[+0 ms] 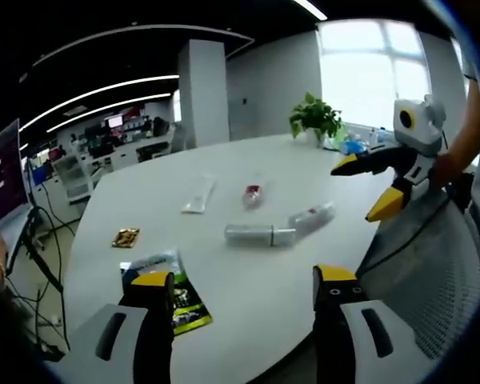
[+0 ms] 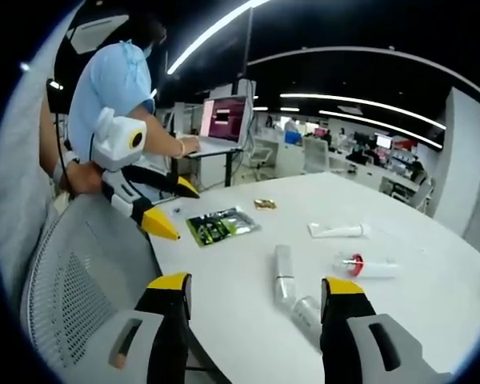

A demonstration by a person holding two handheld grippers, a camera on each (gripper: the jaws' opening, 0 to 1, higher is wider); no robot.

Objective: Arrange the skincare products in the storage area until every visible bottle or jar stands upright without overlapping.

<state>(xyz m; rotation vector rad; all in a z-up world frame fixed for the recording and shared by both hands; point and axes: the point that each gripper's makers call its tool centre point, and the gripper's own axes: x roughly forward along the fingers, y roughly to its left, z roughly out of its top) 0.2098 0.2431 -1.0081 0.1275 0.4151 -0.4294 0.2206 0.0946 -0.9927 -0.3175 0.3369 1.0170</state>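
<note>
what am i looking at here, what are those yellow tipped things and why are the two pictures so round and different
No robot here: a person holds a pair of tongs in each hand, and a fisheye camera rides on each, which makes the pictures round. The left gripper view looks along the left tongs; the right tongs reach in from the side. The right gripper view looks along the right tongs and catches the left tongs. Both are open and hold nothing. On the white table lie two clear bottles end to end, a red-capped bottle, a white tube, a green packet and a small gold packet. All the bottles lie flat.
</note>
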